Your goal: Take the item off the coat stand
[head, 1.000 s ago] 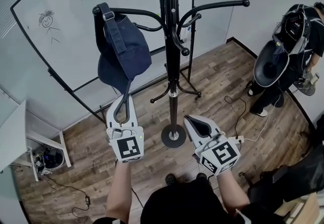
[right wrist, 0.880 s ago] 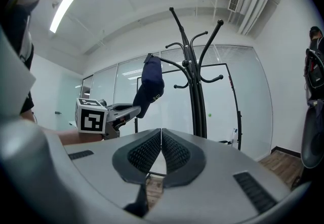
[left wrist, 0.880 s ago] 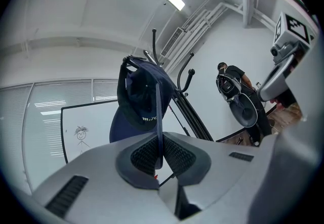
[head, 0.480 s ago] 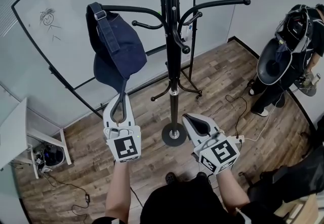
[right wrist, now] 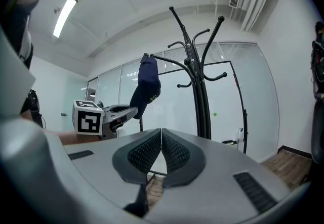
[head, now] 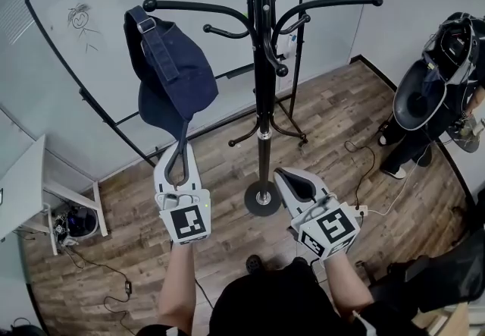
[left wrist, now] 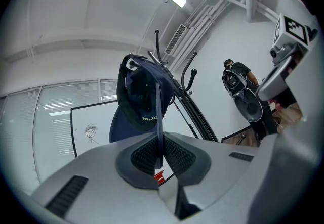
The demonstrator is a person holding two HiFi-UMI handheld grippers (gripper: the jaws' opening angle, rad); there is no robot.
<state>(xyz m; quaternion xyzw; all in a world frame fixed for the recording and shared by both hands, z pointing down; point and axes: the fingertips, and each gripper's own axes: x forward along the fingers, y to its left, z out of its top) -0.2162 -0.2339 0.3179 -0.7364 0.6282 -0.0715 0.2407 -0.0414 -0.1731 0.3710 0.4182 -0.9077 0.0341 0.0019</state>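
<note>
We judge the step in hand to be drawing the cap [head: 173,73] clear of the coat stand [head: 263,61]. To do it well we should hold the pinch firm on the brim [left wrist: 158,117]; carry the cap outward, away from the stand's pole and past the knob [head: 149,4] at the tip of the arm it hangs by; and only then lower it, so the back strap [head: 144,21] does not snag. We cannot tell whether that strap is already free of the knob.

The left gripper [head: 182,151] is clamped on the brim's edge; the cap rises above its jaws, just beside and below that arm's tip. The right gripper [head: 297,184] is closed on nothing; it sits across the stand's pole from the cap, well apart from it.
</note>
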